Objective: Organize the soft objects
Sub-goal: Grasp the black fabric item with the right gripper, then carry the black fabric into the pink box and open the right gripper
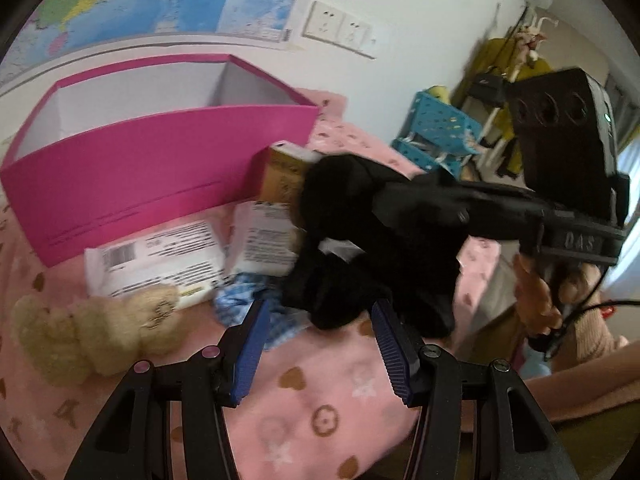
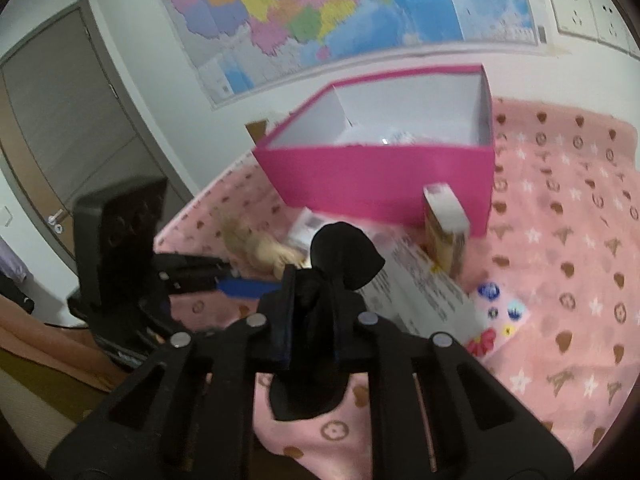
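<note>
While the right gripper (image 2: 310, 312) pinches a black cloth (image 2: 340, 256) (dangling), left gripper (image 1: 320, 344) gapes empty, pink box (image 2: 376, 176) at the blanket's (image 2: 560, 240) far edge.

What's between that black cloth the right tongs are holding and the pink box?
The black cloth hangs pinched in the right tongs, off the blanket. Between it and the pink box lie white packets and an upright yellow carton, all low. Lifted over them, nothing visible blocks the open top.
</note>
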{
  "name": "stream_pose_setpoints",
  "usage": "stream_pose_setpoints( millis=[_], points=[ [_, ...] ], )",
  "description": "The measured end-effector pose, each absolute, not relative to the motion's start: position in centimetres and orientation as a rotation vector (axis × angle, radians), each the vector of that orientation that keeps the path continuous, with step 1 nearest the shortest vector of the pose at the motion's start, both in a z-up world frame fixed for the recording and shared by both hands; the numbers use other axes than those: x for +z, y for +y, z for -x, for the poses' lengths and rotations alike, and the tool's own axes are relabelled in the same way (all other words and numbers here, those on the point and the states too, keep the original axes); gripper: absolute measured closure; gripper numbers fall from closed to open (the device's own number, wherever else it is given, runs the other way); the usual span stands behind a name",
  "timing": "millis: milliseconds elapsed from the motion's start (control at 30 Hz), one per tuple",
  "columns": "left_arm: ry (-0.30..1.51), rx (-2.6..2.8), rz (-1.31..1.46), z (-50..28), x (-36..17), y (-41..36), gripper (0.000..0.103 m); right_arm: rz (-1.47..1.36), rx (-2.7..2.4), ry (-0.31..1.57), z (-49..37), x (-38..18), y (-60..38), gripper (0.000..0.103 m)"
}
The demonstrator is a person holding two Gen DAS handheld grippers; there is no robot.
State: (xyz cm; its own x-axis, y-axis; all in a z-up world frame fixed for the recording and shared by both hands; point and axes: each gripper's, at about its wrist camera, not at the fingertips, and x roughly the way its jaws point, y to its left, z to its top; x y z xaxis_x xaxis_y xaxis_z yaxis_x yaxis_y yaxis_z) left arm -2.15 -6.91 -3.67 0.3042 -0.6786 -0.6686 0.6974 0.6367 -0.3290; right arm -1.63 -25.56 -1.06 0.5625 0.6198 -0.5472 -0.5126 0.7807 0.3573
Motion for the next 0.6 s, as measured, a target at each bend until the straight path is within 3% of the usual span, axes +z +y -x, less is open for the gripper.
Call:
stream_pose_setpoints(
  millis=[300,433,600],
  points=[
    [0.834,-0.965,0.006,0.9,-1.8,-7.2,0.049,-0.168,0.738,0.630,-0.1,1.7,-24.6,0.089],
    [0.794,-0.942,0.029,-1.0,-0.3,-6.9,0.060,-0.151,0.750,0.585,-1.4,3.2,-24.3,0.089],
    [0.717,-0.875,-0.009,-3.6,2.6,-7.3,0.065,-0.144,0.764,0.527,-4.3,5.4,-24.3,0.089]
  ],
)
